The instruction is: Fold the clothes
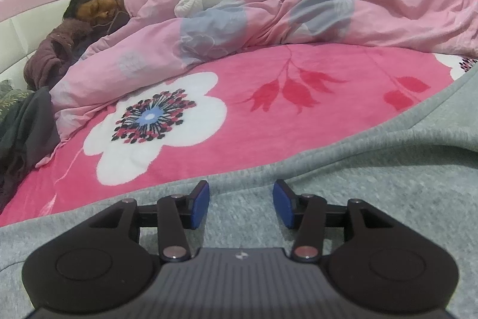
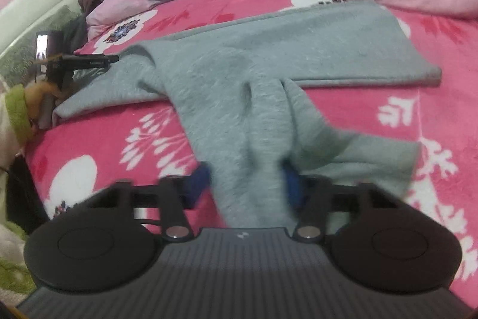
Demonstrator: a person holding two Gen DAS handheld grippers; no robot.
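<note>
Folding is at an early stage: the grey garment point(image 2: 269, 62) lies partly spread on the bed point(image 2: 104, 133), one section bunched. The right hand-held gripper point(image 2: 246, 184) is clamped on that bunched fabric. The left hand-held gripper point(image 1: 241, 204) stands apart, empty, over the cloth. A pink duvet point(image 1: 269, 20) covers a person lying behind.

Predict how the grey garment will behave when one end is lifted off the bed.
The grey garment probably flops: it bunches into folds where the right tongs pinch it. Its thick fleecy knit suggests it sags under its own weight. It likely drags rather than slides on the fuzzy pink blanket.
</note>
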